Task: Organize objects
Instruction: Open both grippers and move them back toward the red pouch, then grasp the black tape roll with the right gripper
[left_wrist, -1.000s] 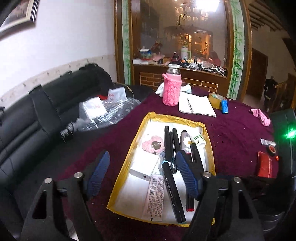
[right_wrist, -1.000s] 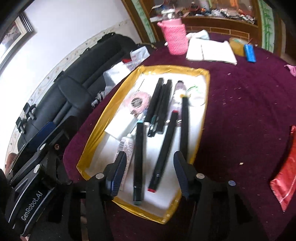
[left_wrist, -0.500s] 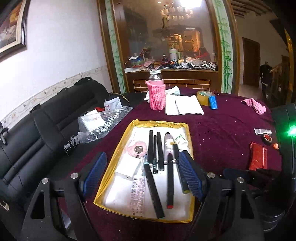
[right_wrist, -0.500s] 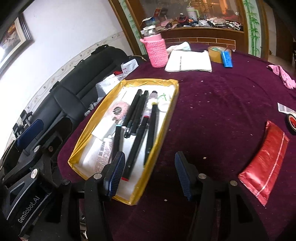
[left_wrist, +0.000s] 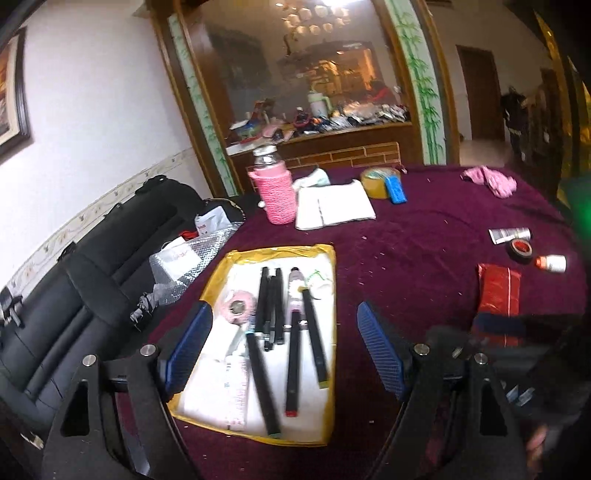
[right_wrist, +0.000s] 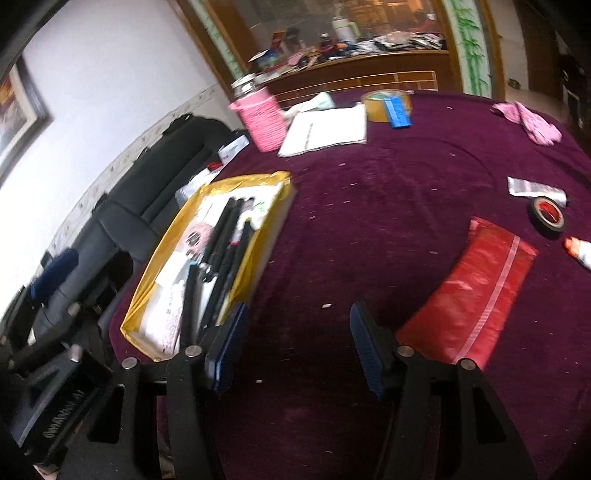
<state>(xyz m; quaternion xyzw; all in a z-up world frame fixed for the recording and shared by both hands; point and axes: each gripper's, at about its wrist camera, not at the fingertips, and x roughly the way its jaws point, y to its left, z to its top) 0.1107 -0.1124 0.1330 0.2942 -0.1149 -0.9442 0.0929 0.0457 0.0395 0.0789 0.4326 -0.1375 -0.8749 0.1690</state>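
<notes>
A yellow-rimmed tray lined in white holds several black markers, a pink tape roll and a white box. My left gripper hovers over the tray's near half with nothing between its jaws, which are opening wide. My right gripper hangs over bare maroon cloth, with the tray to its left and a red packet to its right. Its jaws are opening and nothing is between them.
Right of the red packet lie a black tape roll, a small orange-capped bottle and a silver tube. At the back stand a pink-sleeved bottle, a notebook, tan tape and pink cloth. A black sofa borders the table's left.
Both grippers moved right, so the tray slid left in both views. The right gripper left the tray for bare cloth near the red packet, and its jaws widened.
</notes>
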